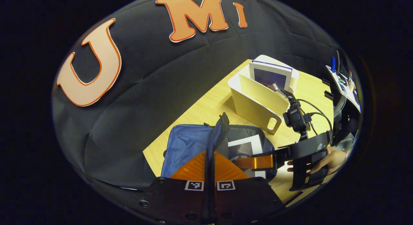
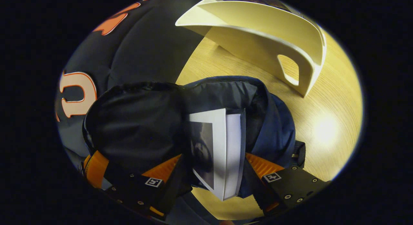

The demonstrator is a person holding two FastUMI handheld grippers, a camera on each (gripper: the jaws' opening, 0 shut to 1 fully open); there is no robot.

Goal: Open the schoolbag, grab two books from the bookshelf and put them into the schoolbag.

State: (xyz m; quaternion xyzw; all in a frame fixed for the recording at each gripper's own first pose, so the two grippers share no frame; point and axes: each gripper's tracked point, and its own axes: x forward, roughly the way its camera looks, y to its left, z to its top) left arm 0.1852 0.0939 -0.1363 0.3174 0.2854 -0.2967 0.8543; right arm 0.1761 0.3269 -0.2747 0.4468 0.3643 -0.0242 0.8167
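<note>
Black cloth is filling the upper left of the left gripper view, with a pale wooden desk (image 1: 206,108) running down from the upper right. On it, the schoolbag (image 1: 190,144) is lying at lower centre, and the left gripper (image 1: 209,168) is pinching the bag's raised flap edge (image 1: 219,128), its fingers almost fully closed on the fabric. At centre right the bookshelf (image 1: 258,102) is standing with a book (image 1: 269,77) upright inside it. The right gripper (image 1: 255,162) is reaching in from the right, a hand (image 1: 332,158) holding it, with a second book (image 1: 243,149) at the bag's mouth.

In the right gripper view the desk is glowing at the right, the bookshelf (image 2: 274,41) sitting at the top. The right gripper (image 2: 213,173) is clamping the book (image 2: 219,150) between both fingers, partly closed to the book's thickness, the book's far end entering the bag's (image 2: 271,128) dark opening at centre.

Risks, as I judge them: the flap could be slipping from the left fingers and dropping across the mouth, blocking the book; the book's corner could be catching on the lining or rim, dragging the bag along the desk; releasing too early could be leaving it half out.
</note>
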